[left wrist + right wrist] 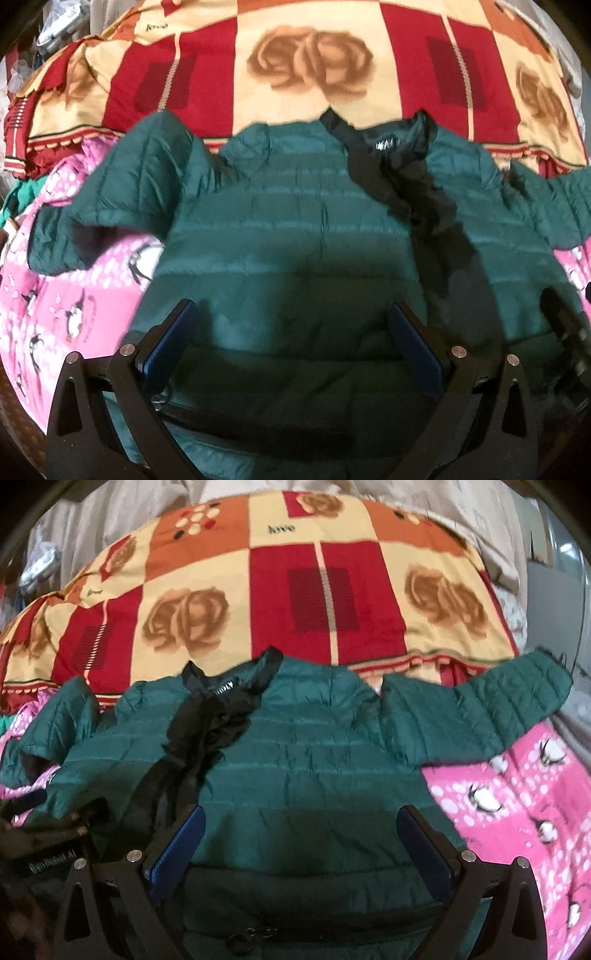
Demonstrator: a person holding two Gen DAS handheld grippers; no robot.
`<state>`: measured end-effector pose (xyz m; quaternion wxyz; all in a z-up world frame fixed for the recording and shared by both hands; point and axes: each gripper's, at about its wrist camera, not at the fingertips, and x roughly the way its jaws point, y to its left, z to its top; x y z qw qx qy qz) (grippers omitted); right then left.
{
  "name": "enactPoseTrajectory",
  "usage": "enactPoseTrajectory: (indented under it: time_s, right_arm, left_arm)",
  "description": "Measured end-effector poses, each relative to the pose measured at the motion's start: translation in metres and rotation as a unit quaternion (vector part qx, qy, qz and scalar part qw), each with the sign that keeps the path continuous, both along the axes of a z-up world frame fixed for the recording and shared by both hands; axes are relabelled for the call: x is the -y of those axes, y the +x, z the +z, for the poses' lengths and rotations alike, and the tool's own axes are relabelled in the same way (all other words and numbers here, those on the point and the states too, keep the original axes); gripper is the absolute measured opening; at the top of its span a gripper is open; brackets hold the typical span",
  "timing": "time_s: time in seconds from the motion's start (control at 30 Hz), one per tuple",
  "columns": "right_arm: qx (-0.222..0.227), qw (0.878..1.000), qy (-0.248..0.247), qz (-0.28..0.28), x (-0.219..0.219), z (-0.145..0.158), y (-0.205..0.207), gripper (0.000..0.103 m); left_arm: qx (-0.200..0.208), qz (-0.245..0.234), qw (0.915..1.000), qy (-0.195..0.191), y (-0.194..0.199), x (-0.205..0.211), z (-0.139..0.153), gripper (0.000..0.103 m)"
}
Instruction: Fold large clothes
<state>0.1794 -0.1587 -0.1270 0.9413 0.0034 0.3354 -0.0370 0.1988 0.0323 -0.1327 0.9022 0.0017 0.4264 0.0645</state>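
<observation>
A dark green quilted jacket [295, 229] lies spread face up on the bed, collar far from me, black lining [410, 184] showing along the open front. Its sleeves stretch out to the left [122, 184] and right [498, 709]. My left gripper [295, 325] is open, jaws wide, just above the jacket's lower left half near the hem. My right gripper [301, 830] is open over the jacket [303, 760] at its lower right half. The left gripper [44, 834] shows at the left edge of the right wrist view; the right gripper [565, 325] shows at the right edge of the left one.
A pink penguin-print blanket [517, 812] lies under the jacket. Beyond the collar lies a red, cream and orange rose-pattern blanket [314, 62]. Pale curtains [110, 517] hang behind the bed. A grey wall or panel [565, 609] stands at the right.
</observation>
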Motion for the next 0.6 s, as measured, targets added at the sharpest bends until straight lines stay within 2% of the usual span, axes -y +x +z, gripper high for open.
enactPoseTrajectory:
  time_s: [0.2, 0.37, 0.53, 0.6]
  right_arm:
    - [-0.067, 0.997, 0.024, -0.027, 0.018, -0.027, 0.020, 0.103]
    - [-0.081, 0.996, 0.000, -0.029, 0.013, -0.036, 0.026, 0.103]
    - [-0.087, 0.996, 0.013, -0.029, 0.018, -0.040, 0.027, 0.103]
    - [-0.085, 0.996, 0.011, -0.029, 0.017, -0.040, 0.027, 0.103]
  left_arm:
    - [-0.003, 0.005, 1.0000, -0.002, 0.003, 0.001, -0.008, 0.103]
    - [-0.014, 0.006, 0.9998, -0.011, 0.006, -0.001, -0.014, 0.103]
    - [-0.018, 0.010, 0.9995, -0.023, 0.006, -0.004, -0.018, 0.103]
    - [-0.016, 0.010, 0.9997, -0.016, 0.005, -0.002, -0.019, 0.103]
